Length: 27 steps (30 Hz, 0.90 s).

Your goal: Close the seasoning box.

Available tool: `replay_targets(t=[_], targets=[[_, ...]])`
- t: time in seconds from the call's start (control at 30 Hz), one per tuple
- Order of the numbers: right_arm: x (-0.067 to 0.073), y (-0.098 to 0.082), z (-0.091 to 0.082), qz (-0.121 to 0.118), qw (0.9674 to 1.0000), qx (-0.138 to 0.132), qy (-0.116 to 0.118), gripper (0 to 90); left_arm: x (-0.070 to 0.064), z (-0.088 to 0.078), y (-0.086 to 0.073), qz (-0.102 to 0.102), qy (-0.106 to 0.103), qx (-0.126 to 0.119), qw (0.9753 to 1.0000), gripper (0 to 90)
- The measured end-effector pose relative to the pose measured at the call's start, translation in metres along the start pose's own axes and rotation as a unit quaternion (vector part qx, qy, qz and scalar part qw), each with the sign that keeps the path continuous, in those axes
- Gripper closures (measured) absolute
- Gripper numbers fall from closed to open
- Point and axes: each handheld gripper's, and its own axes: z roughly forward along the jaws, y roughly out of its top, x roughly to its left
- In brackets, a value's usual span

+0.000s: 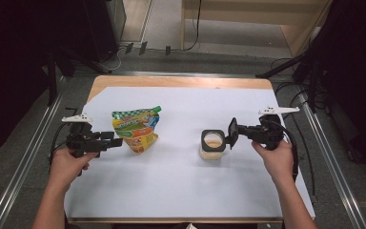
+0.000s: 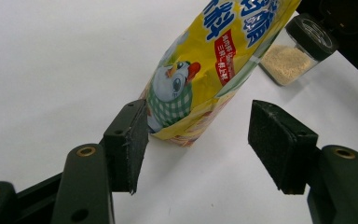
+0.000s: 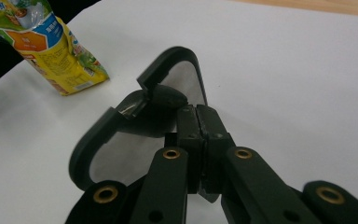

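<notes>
Two grippers at work over a white paper sheet (image 1: 181, 186) on a wooden table.

Far left: left gripper (image 1: 116, 141), jaws apart around the lower corner of the pouch (image 1: 136, 130). In the left gripper view one pad (image 2: 130, 140) sits at the pouch's edge, touching or nearly so, and the other pad stands clear. No squeeze yet. The pouch stands tilted, left of centre on the sheet, with its green cap (image 1: 157, 109) up and away.

- Risk: closing this low catches only the bottom gusset. The soft film could fold and the pouch flop or slide off the pad.
- Risk: a nudge from the near pad could tip it before the grip is made.

Centre-right: jar (image 1: 213, 151) standing upright, well apart from the pouch, mouth open, pale granules inside.

Right: right gripper (image 1: 237, 133), jaws pressed together, seemingly pinching the jar's hinged lid (image 1: 232, 133), which stands up at the jar's right side.

- Risk: pulling on the lid could tip the light jar and spill granules; nothing steadies its body.
- Risk: the thin lid edge could slip from the pads.

Materials: pouch is glossy printed film in yellow and green, creased. Jar is clear, squarish, with rounded corners. Lid is dark plastic with a smoky translucent panel. Pads are black with a rough, foam-like face.
</notes>
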Motion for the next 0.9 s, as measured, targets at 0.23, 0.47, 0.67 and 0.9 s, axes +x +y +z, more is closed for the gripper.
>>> replay_targets(t=[0.23,0.47,0.67,0.9], targets=[[0.003,-0.003,0.008,-0.001,0.9999,0.010,0.008,90.0,0.000,0.000,0.000,-0.001,0.001,-0.001,1.0000,39.4],[0.011,-0.003,0.015,-0.012,0.9997,0.015,0.014,90.0,0.001,-0.002,0.000,-0.004,-0.004,-0.004,1.0000,39.4],[0.019,-0.002,0.024,-0.022,0.9990,0.026,0.030,89.5,0.002,-0.003,0.000,-0.006,-0.002,-0.006,1.0000,39.0],[0.031,-0.002,0.038,-0.045,0.9972,0.045,0.038,88.7,0.002,-0.004,-0.002,-0.007,0.002,-0.005,1.0000,39.0]])
